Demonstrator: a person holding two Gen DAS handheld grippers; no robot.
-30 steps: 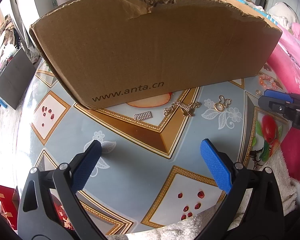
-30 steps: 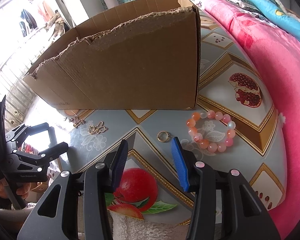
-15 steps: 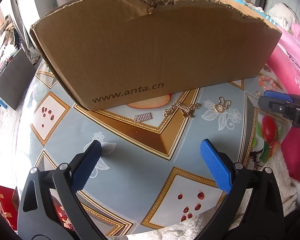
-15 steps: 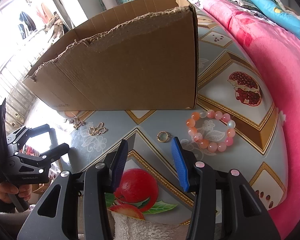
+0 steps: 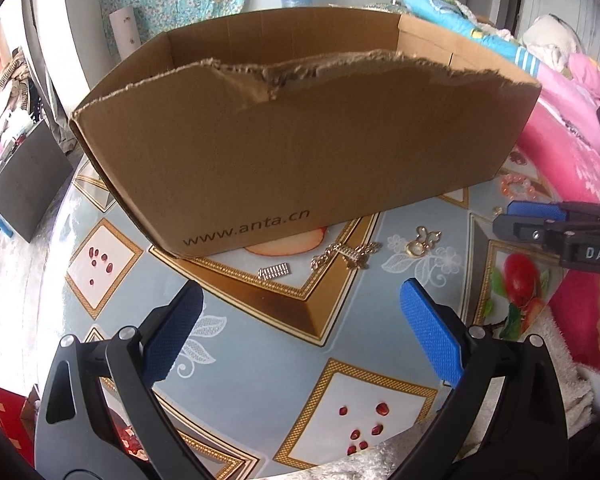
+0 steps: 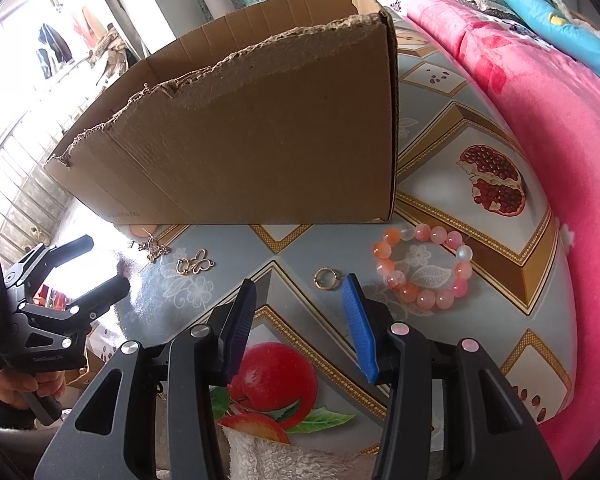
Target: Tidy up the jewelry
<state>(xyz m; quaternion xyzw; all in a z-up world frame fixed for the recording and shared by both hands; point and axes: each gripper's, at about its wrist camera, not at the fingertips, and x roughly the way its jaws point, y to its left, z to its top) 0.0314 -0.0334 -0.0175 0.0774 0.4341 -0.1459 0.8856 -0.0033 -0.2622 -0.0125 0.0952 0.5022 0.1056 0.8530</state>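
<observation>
Left wrist view: the left gripper [image 5: 300, 320] hangs wide open and empty above the patterned tablecloth [image 5: 260, 360]. Ahead, just before the torn brown cardboard box [image 5: 300, 152], lie a small silver bar clasp [image 5: 274, 271], a gold chain with a charm [image 5: 346, 255] and a gold butterfly pendant [image 5: 422, 240].

Right wrist view: the right gripper [image 6: 302, 298] stands half open, holding nothing, over a small gold ring [image 6: 326, 278]; a pink-and-orange bead bracelet [image 6: 424, 266] lies just beside. Nothing looks boxed yet; I judge the ring pickup comes next, needing a careful low pinch.

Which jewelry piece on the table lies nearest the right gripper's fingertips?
The small gold ring, just ahead of the right gripper; the bead bracelet lies farther right.
</observation>
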